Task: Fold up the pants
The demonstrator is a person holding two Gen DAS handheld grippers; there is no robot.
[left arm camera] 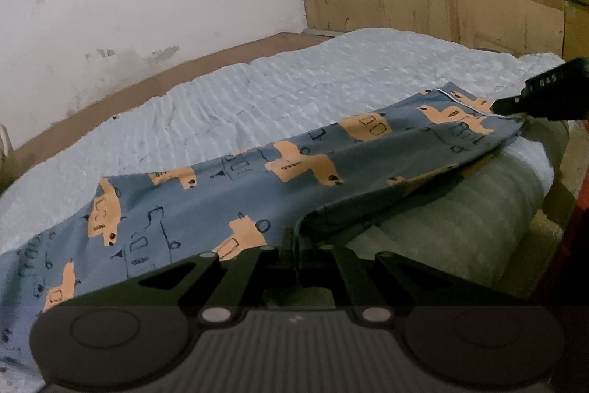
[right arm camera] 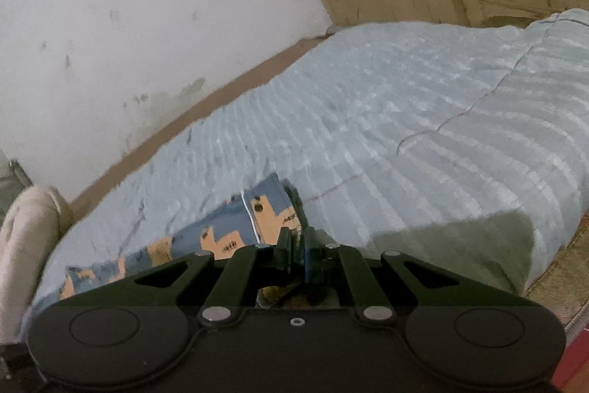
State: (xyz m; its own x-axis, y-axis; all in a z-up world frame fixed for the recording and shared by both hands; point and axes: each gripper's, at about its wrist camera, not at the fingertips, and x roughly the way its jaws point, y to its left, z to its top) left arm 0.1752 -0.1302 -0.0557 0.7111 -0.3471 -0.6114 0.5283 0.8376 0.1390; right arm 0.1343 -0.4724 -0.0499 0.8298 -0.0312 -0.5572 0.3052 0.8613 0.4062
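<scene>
A: Where writing shows, what reads?
B: Faint characters on the right gripper (left arm camera: 497,105), illegible.
A: Count?
B: One pair of pants (left arm camera: 228,194) on one blanket (left arm camera: 257,91); left gripper (left arm camera: 296,256) pinches its near edge, right gripper pinches its hem.

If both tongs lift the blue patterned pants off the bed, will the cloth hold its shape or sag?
Probably sag: the blue orange-printed pants drape limply over the pale blue ribbed blanket, drooping between the left tongs and right tongs. Likely light, since thin pinched edges carry them.
</scene>
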